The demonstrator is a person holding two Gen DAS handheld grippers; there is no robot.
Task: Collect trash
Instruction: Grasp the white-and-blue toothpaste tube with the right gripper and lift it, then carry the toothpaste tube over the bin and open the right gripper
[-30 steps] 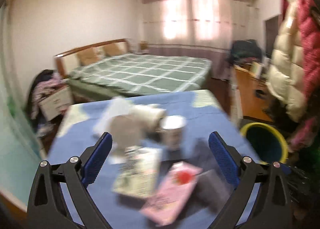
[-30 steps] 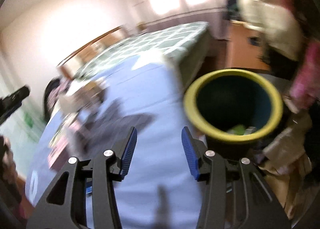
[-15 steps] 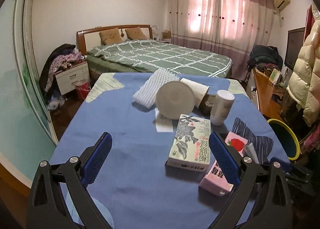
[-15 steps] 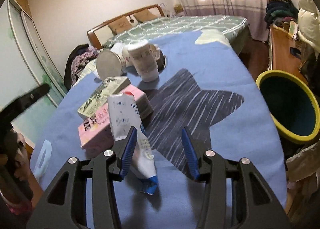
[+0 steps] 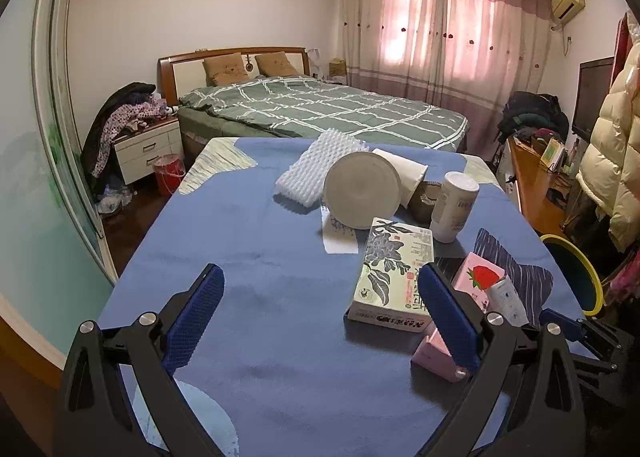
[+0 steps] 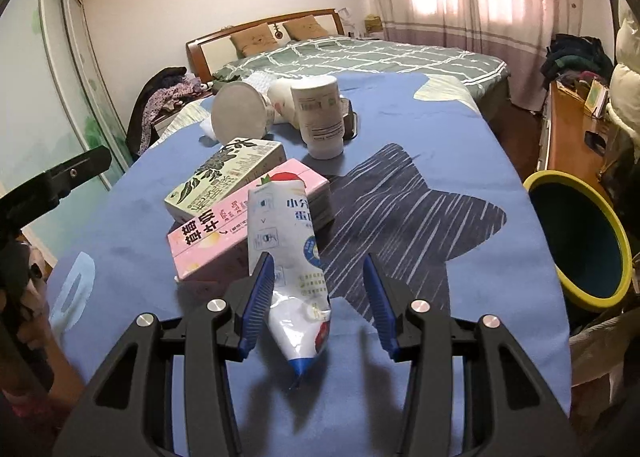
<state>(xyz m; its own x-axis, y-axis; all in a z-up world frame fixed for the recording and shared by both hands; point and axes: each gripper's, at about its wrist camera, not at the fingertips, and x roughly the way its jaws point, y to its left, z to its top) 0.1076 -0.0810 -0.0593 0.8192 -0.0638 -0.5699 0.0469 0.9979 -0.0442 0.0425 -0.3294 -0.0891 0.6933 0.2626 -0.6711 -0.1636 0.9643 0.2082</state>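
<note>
Trash lies on a blue cloth-covered table [image 5: 256, 265]: a white pouch [image 6: 286, 253], a pink strawberry carton [image 6: 240, 221], a green-printed carton [image 5: 394, 273], a white cup [image 6: 320, 121], a round tub on its side [image 5: 362, 195], a paper roll [image 5: 404, 177] and white foam [image 5: 316, 163]. My right gripper [image 6: 318, 297] is open with the pouch's lower end between its fingers, not clamped. My left gripper [image 5: 320, 321] is open and empty above the table's near left. A yellow-rimmed bin [image 6: 576, 241] stands off the table's right edge.
A bed [image 5: 320, 109] with a green checked cover lies beyond the table. A nightstand [image 5: 148, 149] piled with clothes is at the left, a wooden desk [image 5: 536, 181] and hanging coats [image 5: 612, 145] at the right. A sliding glass door [image 5: 48, 161] runs along the left.
The right gripper swung from facing the bin to the table and now straddles the white pouch. The left gripper pulled back and left, settling over the table's near side.
</note>
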